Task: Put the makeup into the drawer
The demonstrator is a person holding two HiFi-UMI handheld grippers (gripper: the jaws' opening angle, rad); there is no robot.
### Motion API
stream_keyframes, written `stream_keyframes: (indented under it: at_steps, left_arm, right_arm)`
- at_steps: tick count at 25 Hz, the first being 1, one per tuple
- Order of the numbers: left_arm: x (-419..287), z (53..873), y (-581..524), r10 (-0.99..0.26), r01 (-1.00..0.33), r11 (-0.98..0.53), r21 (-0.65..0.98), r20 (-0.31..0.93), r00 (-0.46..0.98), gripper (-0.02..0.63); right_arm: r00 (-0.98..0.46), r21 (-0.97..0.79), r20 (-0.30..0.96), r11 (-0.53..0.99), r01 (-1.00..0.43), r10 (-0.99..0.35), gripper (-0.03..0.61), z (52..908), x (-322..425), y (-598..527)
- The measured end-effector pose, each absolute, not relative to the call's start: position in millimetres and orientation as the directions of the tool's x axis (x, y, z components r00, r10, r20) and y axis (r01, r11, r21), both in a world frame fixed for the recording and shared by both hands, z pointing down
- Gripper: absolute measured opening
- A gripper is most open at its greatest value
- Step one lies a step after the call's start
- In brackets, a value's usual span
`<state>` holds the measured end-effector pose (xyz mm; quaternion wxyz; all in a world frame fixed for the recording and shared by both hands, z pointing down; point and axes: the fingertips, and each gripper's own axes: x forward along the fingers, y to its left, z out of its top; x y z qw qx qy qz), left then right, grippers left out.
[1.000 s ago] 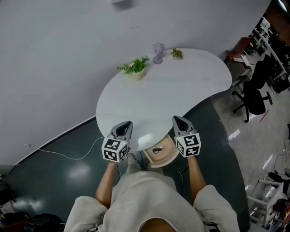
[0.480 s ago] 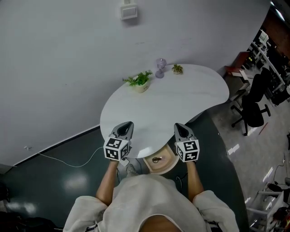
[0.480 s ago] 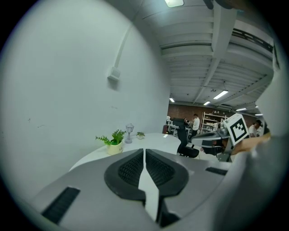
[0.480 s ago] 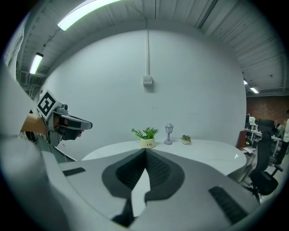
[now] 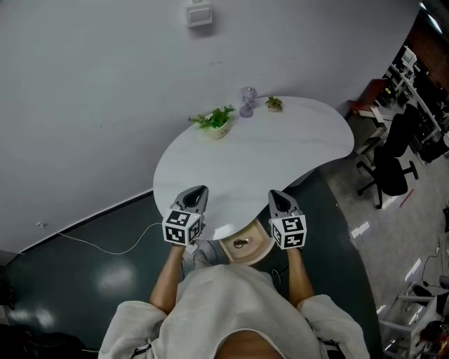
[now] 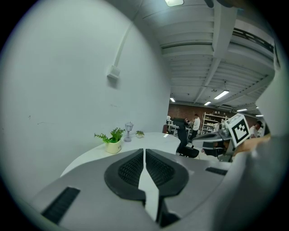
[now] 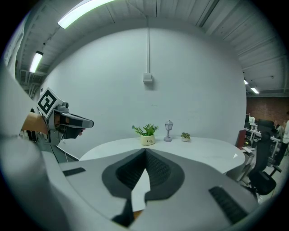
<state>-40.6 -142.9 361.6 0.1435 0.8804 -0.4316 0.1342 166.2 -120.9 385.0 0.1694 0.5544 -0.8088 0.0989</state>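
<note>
Both still shut, left tongs (image 5: 198, 190), right tongs (image 5: 273, 194)

Even, bright light is cast from a strip light (image 7: 86, 11) above the right gripper (image 7: 145, 151). Glare is seen on the floor (image 5: 116, 278) beside the left gripper (image 5: 198, 189). Gripper-view edges are fisheye-warped and blackened.

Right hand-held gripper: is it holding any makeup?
No, the right hand-held gripper has its jaws pressed together with nothing between them.

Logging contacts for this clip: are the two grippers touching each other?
Apart. The head view shows the left gripper and right gripper side by side, with the white table and open drawer visible between them.
</note>
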Motion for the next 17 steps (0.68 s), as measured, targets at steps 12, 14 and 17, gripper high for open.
stream_keyframes:
  at_steps: [12,14,17]
  left_arm:
    - [-33,368,-140,-0.727,-0.807,-0.573,0.140,0.367,0.580,0.020]
    - [-28,368,-139,-0.725,-0.805,-0.577,0.140,0.367,0.583,0.020]
    - [-21,369,-139,-0.723,-0.803,-0.579,0.141,0.366,0.586,0.020]
  right_arm:
    - [-0.340,0.016,0.404,0.378,-0.926,-0.849,-0.003,399,171,-115]
    - [-0.343,0.016,0.405,0.381,-0.924,-0.848,-0.003,399,172,-115]
    - [-0.346,0.016,0.408,0.385,-0.923,-0.845,-0.003,402,173,-115]
